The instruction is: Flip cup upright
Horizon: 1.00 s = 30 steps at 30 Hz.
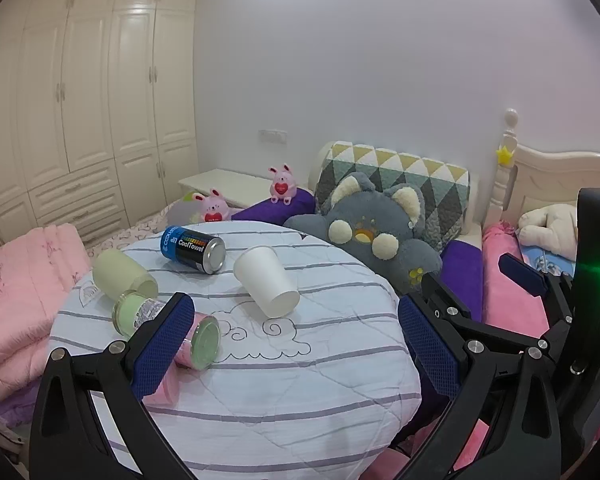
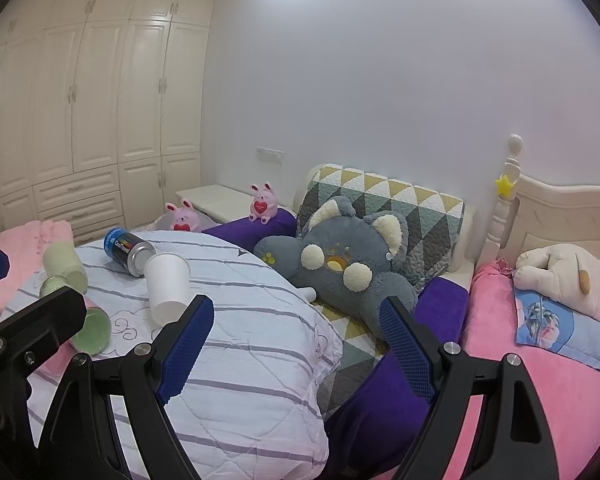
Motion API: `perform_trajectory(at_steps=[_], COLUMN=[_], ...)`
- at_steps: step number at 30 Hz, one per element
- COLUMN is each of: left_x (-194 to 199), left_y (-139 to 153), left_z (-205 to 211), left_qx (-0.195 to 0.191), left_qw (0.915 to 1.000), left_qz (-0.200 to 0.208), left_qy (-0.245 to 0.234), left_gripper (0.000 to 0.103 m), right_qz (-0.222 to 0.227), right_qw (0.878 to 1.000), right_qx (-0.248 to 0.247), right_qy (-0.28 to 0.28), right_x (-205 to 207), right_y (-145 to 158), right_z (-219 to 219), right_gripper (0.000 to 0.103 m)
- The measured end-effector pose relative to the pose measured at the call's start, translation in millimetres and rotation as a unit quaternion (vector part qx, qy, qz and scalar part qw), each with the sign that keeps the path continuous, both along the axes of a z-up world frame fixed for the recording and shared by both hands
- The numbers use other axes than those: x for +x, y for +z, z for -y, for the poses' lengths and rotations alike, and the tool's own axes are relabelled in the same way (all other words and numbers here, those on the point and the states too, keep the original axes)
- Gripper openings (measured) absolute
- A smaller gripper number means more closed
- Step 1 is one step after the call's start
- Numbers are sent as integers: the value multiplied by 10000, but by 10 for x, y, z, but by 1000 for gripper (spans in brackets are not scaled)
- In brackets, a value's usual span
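A white paper cup [image 1: 266, 281] lies on its side on the striped cloth-covered round table [image 1: 284, 384]; which end faces me I cannot tell. It also shows in the right wrist view [image 2: 167, 287]. My left gripper [image 1: 296, 346] is open and empty, hovering over the table's near part, short of the cup. My right gripper [image 2: 296, 346] is open and empty, to the right of the table [image 2: 252, 360], with the cup just beyond its left finger [image 2: 188, 352]. The right gripper also shows in the left wrist view [image 1: 539, 280].
On the table lie a blue "CoolTowel" can [image 1: 194, 249], a pale green cup [image 1: 124, 275] and a green-lidded jar [image 1: 168, 330]. A grey cat plush [image 1: 375, 236], pillows and pink bedding [image 1: 16, 296] surround the table. A wardrobe [image 1: 80, 100] stands behind.
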<state>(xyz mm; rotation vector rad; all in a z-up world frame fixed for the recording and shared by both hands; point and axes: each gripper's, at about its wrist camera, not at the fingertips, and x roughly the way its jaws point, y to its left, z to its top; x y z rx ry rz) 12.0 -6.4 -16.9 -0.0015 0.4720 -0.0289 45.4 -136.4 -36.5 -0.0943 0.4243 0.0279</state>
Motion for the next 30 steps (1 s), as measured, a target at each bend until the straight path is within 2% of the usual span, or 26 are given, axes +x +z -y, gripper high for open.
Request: perform_trajectory(at_steps=[30], left_x=[-34], left_y=[8], left_z=[-22], left_qx=[-21], left_qw=[10000], left_qz=[9], left_qy=[40], left_gripper=[103], right_qz=[28], right_qw=[10000], right_qx=[36], right_qy=[17], right_x=[-36], right_y=[-12], right_z=[4], right_gripper=[86])
